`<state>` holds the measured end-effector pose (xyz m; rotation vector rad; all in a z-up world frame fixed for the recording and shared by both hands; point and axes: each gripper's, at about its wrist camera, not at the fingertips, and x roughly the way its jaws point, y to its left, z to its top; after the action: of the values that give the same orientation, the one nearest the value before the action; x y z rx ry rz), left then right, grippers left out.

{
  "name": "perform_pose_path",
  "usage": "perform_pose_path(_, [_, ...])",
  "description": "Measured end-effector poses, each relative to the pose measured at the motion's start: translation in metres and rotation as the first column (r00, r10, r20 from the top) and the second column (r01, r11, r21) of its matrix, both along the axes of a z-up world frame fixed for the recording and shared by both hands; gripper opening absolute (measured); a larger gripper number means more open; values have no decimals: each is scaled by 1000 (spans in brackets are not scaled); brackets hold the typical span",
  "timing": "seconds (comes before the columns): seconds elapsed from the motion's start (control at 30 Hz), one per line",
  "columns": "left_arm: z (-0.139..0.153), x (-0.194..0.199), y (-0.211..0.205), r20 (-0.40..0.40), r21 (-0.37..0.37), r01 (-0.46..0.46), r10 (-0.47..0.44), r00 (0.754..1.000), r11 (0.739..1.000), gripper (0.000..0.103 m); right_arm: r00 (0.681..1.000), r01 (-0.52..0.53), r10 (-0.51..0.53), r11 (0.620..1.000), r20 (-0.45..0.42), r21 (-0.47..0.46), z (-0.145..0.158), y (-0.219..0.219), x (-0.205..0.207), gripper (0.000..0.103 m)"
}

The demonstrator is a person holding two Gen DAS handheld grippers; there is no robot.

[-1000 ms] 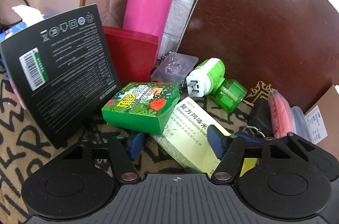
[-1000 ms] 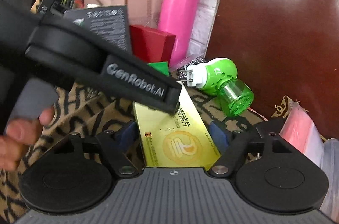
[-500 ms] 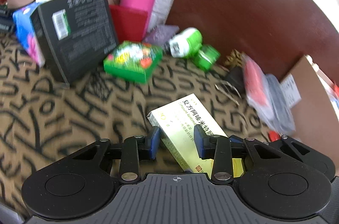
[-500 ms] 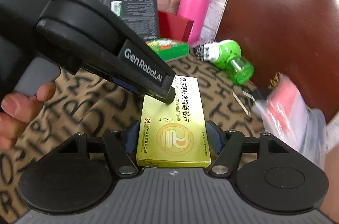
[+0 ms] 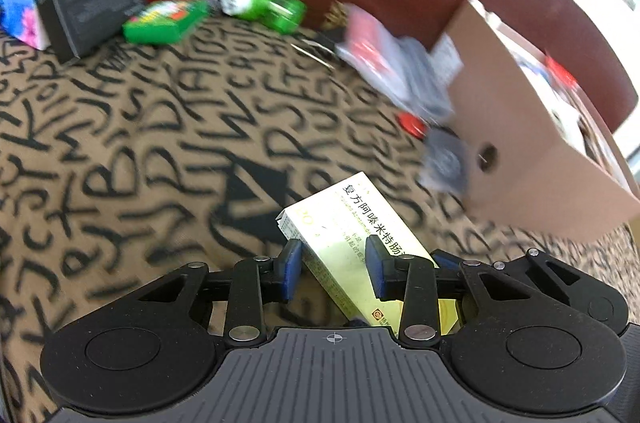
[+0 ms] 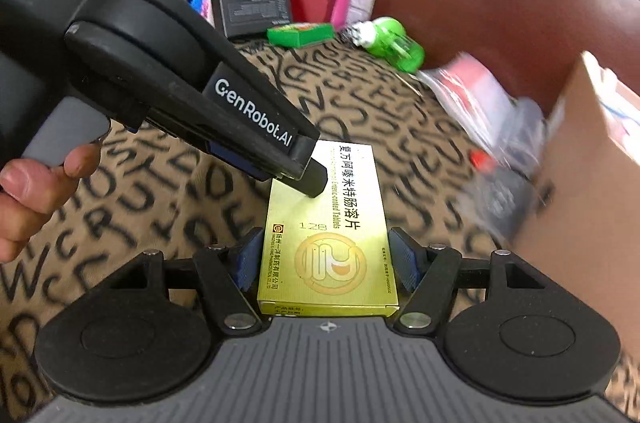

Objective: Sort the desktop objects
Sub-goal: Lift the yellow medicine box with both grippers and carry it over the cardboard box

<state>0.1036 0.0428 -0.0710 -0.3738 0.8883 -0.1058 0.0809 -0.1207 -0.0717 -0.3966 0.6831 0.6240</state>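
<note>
Yellow-green cardboard tablet box (image 6: 328, 235): light, crushable; take by long side edges. Right tool (image 6: 326, 259) clamps it at six o'clock; left tool (image 5: 332, 269) pinches its far end.

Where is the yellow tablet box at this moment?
The yellow tablet box sits low in the centre of both wrist views, held between both hand-held grippers above the letter-patterned cloth, with the cardboard box to its right.
</note>
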Motion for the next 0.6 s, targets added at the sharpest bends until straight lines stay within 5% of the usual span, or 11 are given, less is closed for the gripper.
perform_pose_path(0.27, [-3, -12, -35, -13, 9, 54, -53, 998, 999, 68, 994, 96, -92, 993, -64, 63, -1, -37, -20, 71])
perform_pose_path(0.37, [-2, -13, -39, -10, 29, 61, -61, 998, 998, 68, 991, 112, -106, 991, -75, 72, -2, -40, -20, 72])
perform_pose_path(0.47, [0, -12, -41, -8, 31, 82, -81, 997, 996, 46, 991, 116, -111, 991, -76, 68, -1, -41, -24, 72])
perform_pose_path(0.53, [1, -12, -44, -10, 44, 84, -84, 996, 996, 47, 990, 121, -115, 990, -79, 74, -1, -42, -25, 72])
perform_pose_path(0.6, [1, -12, -46, -8, 51, 81, -81, 997, 995, 63, 989, 126, -119, 989, -85, 79, -1, -44, -27, 72])
